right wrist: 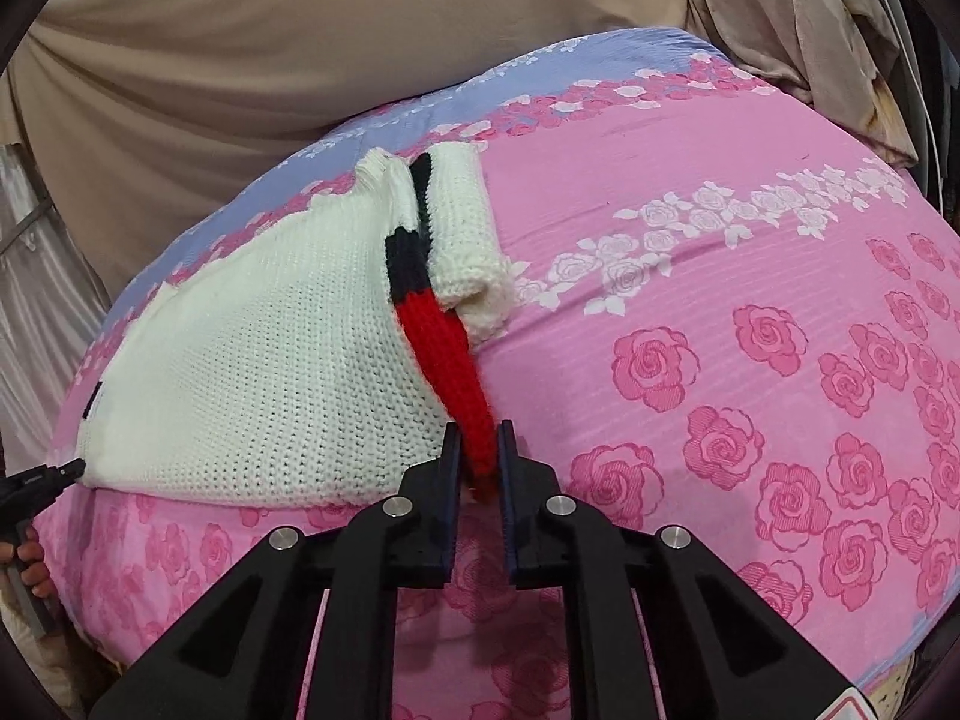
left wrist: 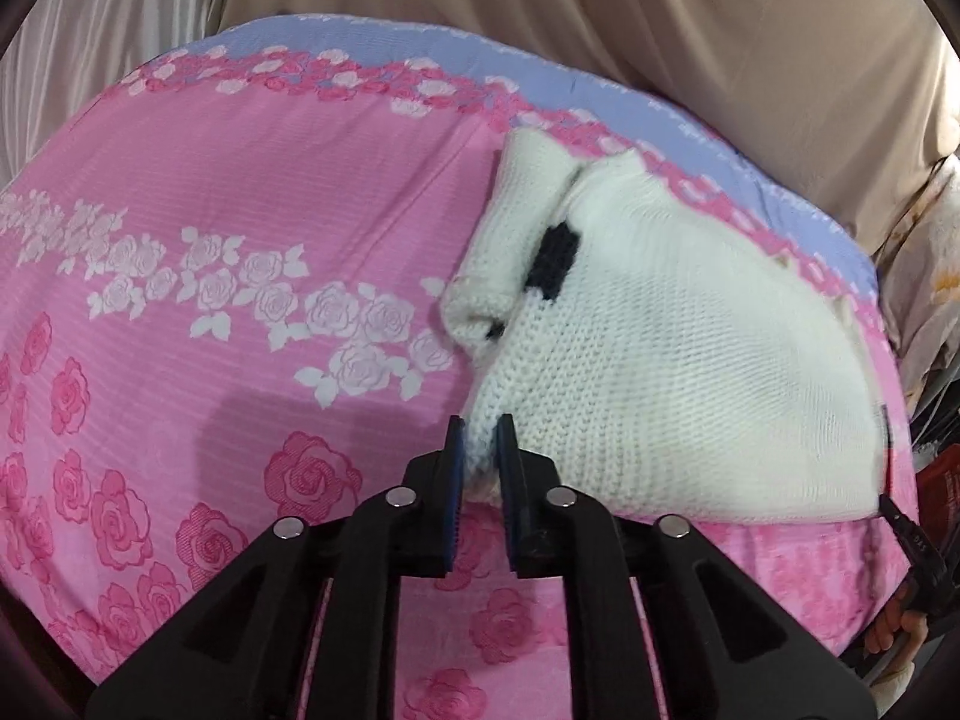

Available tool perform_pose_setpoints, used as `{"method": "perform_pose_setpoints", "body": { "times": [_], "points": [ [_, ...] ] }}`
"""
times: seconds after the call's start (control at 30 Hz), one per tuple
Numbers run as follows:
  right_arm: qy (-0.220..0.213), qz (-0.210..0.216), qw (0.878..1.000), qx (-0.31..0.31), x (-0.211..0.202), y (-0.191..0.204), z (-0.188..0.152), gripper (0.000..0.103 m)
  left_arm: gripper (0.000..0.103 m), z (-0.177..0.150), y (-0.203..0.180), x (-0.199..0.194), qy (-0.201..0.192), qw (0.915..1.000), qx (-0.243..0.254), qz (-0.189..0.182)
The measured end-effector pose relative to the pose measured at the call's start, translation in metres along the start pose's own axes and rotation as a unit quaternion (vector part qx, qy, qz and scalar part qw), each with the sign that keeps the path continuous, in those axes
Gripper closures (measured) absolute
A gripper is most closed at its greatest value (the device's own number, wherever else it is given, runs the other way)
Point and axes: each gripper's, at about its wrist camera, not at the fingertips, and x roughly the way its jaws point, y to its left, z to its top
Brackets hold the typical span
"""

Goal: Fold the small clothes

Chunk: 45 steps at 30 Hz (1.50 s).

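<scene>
A white knitted sweater (left wrist: 672, 360) is spread on a bed covered by a pink rose-print sheet (left wrist: 240, 192), toward its lilac-bordered far edge. The near white hem corner is clamped between the narrowed jaws of the left gripper (left wrist: 480, 438). The opposite hem corner, on a red knitted band (right wrist: 444, 354), is clamped by the right gripper (right wrist: 480, 444). One sleeve (right wrist: 465, 228) is seen folded across the body. Beige draped fabric (right wrist: 240, 48) is seen behind the bed.

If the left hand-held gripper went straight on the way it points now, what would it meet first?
The left hand-held gripper already pinches the white knitted sweater, so it would push into that first; beyond lies the pink rose bedsheet.
</scene>
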Motion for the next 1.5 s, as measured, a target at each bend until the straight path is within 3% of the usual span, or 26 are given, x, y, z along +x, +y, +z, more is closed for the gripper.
{"method": "perform_pose_setpoints", "body": {
  "times": [0.07, 0.2, 0.27, 0.33, 0.43, 0.57, 0.63, 0.67, 0.7, 0.77, 0.8, 0.83, 0.87, 1.1, 1.17, 1.4, 1.5],
  "points": [
    [-0.036, -0.019, 0.999, -0.013, -0.017, 0.008, 0.014, 0.084, 0.085, 0.012, -0.006, -0.021, -0.026, 0.9997, 0.001, -0.002],
    [-0.081, 0.02, 0.996, -0.025, -0.026, 0.025, 0.058, 0.073, 0.041, 0.051, -0.029, -0.048, -0.083, 0.9955, 0.009, -0.046],
    [-0.094, 0.033, 0.995, -0.033, -0.013, 0.037, 0.083, 0.062, 0.03, 0.076, -0.051, -0.038, -0.093, 0.993, 0.032, -0.065],
    [-0.088, 0.036, 0.995, -0.04, 0.013, 0.052, 0.104, 0.059, 0.024, 0.096, -0.072, -0.014, -0.087, 0.993, 0.048, -0.065],
    [-0.069, 0.041, 0.996, -0.045, 0.053, 0.07, 0.126, 0.059, 0.024, 0.124, -0.092, 0.035, -0.054, 0.9956, 0.057, -0.052],
    [-0.028, 0.009, 0.998, -0.064, 0.111, 0.087, 0.147, 0.058, 0.024, 0.148, -0.097, 0.095, -0.015, 0.9984, 0.046, -0.031],
    [-0.01, -0.015, 0.998, -0.066, 0.136, 0.088, 0.15, 0.057, 0.031, 0.153, -0.097, 0.117, -0.001, 0.9986, 0.048, -0.022],
    [-0.004, -0.022, 0.998, -0.067, 0.145, 0.088, 0.149, 0.057, 0.041, 0.152, -0.098, 0.125, 0.007, 0.9982, 0.056, -0.017],
    [0.005, -0.023, 0.997, -0.068, 0.153, 0.088, 0.147, 0.058, 0.059, 0.151, -0.097, 0.133, 0.016, 0.9978, 0.063, -0.013],
    [0.008, -0.033, 0.996, -0.077, 0.162, 0.091, 0.142, 0.069, 0.077, 0.148, -0.091, 0.146, 0.028, 0.9978, 0.059, -0.012],
    [0.001, -0.034, 0.996, -0.085, 0.159, 0.095, 0.141, 0.085, 0.081, 0.146, -0.088, 0.147, 0.023, 0.9981, 0.054, -0.018],
    [-0.008, -0.029, 0.996, -0.088, 0.155, 0.096, 0.141, 0.094, 0.087, 0.145, -0.084, 0.145, 0.012, 0.9984, 0.05, -0.023],
    [-0.03, -0.027, 0.995, -0.086, 0.147, 0.097, 0.141, 0.094, 0.095, 0.145, -0.081, 0.142, 0.005, 0.9987, 0.043, -0.028],
    [-0.158, 0.022, 0.986, -0.051, 0.066, 0.101, 0.167, 0.096, 0.097, 0.162, -0.084, 0.093, -0.08, 0.9959, 0.033, -0.026],
    [-0.163, 0.021, 0.986, -0.041, 0.062, 0.097, 0.173, 0.097, 0.097, 0.17, -0.085, 0.091, -0.086, 0.9953, 0.041, -0.014],
    [-0.062, -0.029, 0.998, -0.009, 0.138, 0.063, 0.167, 0.097, 0.1, 0.17, -0.068, 0.156, -0.018, 0.9981, 0.036, 0.047],
    [-0.013, -0.037, 0.999, -0.003, 0.159, 0.058, 0.166, 0.098, 0.1, 0.169, -0.063, 0.158, -0.019, 0.9987, 0.029, 0.037]
  ]
}}
